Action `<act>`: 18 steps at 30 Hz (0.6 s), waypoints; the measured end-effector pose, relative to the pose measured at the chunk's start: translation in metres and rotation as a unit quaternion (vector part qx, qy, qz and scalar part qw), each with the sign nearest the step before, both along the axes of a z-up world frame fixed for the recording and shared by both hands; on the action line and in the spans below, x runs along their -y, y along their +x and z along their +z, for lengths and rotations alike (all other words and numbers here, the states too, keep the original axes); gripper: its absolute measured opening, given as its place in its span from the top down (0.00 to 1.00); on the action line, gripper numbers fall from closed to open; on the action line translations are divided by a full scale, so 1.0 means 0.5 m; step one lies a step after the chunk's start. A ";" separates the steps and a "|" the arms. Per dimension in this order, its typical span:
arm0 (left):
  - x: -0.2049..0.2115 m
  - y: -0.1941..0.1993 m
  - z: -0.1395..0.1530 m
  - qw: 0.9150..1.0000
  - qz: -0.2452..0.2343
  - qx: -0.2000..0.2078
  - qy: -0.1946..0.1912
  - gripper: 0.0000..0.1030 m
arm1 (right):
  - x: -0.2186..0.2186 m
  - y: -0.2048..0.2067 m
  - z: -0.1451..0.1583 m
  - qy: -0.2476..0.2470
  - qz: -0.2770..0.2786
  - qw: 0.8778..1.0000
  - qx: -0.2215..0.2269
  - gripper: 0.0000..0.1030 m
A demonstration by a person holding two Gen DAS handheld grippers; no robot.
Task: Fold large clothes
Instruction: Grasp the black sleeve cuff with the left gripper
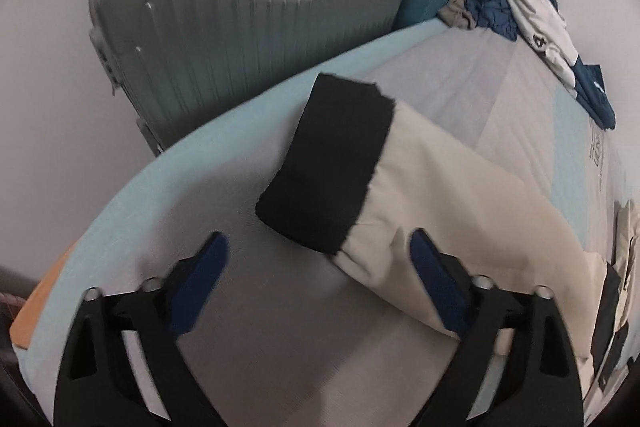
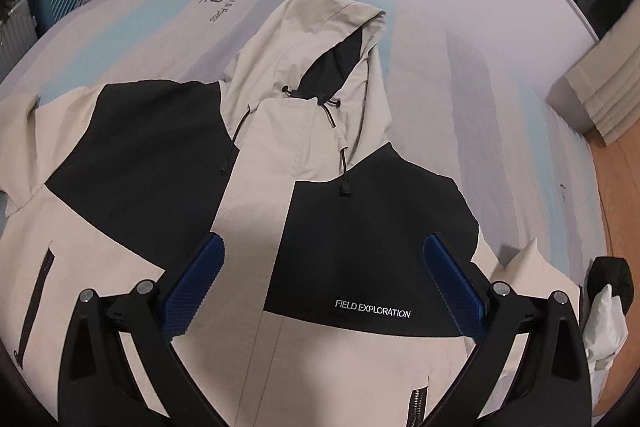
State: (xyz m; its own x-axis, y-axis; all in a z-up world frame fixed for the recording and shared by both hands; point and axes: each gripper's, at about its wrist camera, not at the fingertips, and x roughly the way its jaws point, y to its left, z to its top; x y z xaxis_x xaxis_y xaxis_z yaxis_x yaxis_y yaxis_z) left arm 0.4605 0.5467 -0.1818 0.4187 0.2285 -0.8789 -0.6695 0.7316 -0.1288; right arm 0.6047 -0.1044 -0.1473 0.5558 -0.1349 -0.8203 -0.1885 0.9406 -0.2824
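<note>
- Our left gripper (image 1: 320, 247): jaws apart, empty, over the jacket (image 2: 248, 163) sleeve cuff (image 1: 328, 163) near the bed (image 1: 440, 67) edge.
- Our right gripper (image 2: 324, 255): jaws apart, empty, above jacket chest.

My left gripper (image 1: 318, 247) hangs wide open over the bed (image 1: 280, 327), black-cuffed beige jacket sleeve (image 1: 440, 195) lying between pads; grey suitcase (image 1: 224, 23) behind.

Grey suitcase (image 1: 224, 23) beside striped bed (image 2: 460, 75)
</note>
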 end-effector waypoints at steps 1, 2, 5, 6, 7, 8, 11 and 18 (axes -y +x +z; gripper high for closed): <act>-0.003 0.007 -0.007 1.000 -0.008 -0.007 0.000 0.24 | -0.001 0.003 -0.002 -0.002 -0.001 1.000 0.000 0.07; -0.003 0.011 -0.011 1.000 -0.014 -0.008 -0.002 0.25 | 0.000 0.005 -0.004 -0.002 -0.002 1.000 -0.001 0.07; -0.017 0.026 -0.025 1.000 -0.023 -0.006 -0.016 0.28 | 0.003 0.015 -0.014 -0.004 -0.008 1.000 -0.006 0.07; -0.020 0.035 -0.026 0.999 -0.024 0.000 -0.024 0.31 | 0.006 0.017 -0.018 -0.003 -0.010 1.000 -0.007 0.07; -0.018 0.033 -0.026 0.999 -0.024 0.002 -0.025 0.32 | 0.007 0.018 -0.020 -0.003 -0.012 1.000 -0.007 0.07; -0.022 0.030 -0.025 0.999 -0.023 0.006 -0.029 0.34 | 0.010 0.018 -0.024 -0.002 -0.015 1.000 -0.008 0.07; -0.034 0.033 -0.037 0.999 -0.013 0.010 -0.046 0.42 | 0.017 0.015 -0.036 0.001 -0.024 1.000 -0.015 0.07; -0.008 0.040 -0.028 0.999 -0.032 0.009 -0.036 0.78 | 0.018 -0.021 -0.037 -0.004 -0.022 0.999 -0.025 0.07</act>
State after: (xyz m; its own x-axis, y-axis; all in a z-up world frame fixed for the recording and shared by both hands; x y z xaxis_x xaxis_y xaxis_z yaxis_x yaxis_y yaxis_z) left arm 0.4807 0.5505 -0.1959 0.4454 0.1375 -0.8847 -0.6190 0.7612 -0.1933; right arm 0.5943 -0.1135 -0.1659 0.5074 -0.1642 -0.8459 -0.1617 0.9461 -0.2807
